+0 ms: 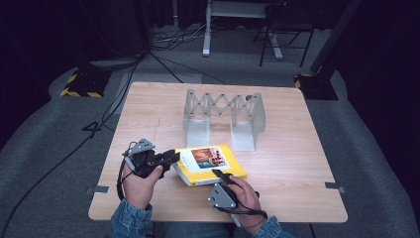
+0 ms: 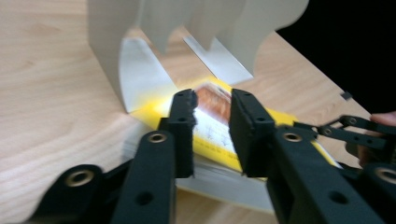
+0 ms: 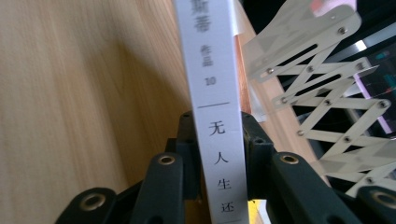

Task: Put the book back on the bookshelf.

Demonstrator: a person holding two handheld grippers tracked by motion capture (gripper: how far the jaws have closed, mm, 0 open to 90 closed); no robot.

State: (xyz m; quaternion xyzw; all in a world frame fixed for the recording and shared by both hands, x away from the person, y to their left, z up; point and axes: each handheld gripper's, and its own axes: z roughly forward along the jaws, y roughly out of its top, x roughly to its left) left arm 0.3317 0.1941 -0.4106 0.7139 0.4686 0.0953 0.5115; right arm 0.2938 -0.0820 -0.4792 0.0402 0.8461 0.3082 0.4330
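A yellow book (image 1: 210,164) lies flat on the wooden table (image 1: 297,163), near the person's edge and just in front of the grey expanding book rack (image 1: 224,115), which stands upright farther back with its scissor-lattice spread between two end plates. The book's cover faces up, with a brownish picture in its middle.

The right gripper (image 1: 218,174) sits at the book's near right corner, gripped by the right hand (image 1: 243,196). In the right gripper view its two black jaws press against both faces of the book's white spine (image 3: 219,140) (printed characters run down it), so this gripper is clamped on the book. The rack's lattice (image 3: 327,102) shows to the right of the spine.

The left gripper (image 1: 171,157), carried in the left hand (image 1: 141,186), points at the book's left edge. In the left gripper view its jaws stand a little apart, with the yellow cover (image 2: 212,126) visible in the gap between the pads; the pads do not appear to press on the book, so it holds nothing. The book's white page edges (image 2: 224,184) show just below the jaws, and the rack's end plate (image 2: 140,70) rises beyond them on the table
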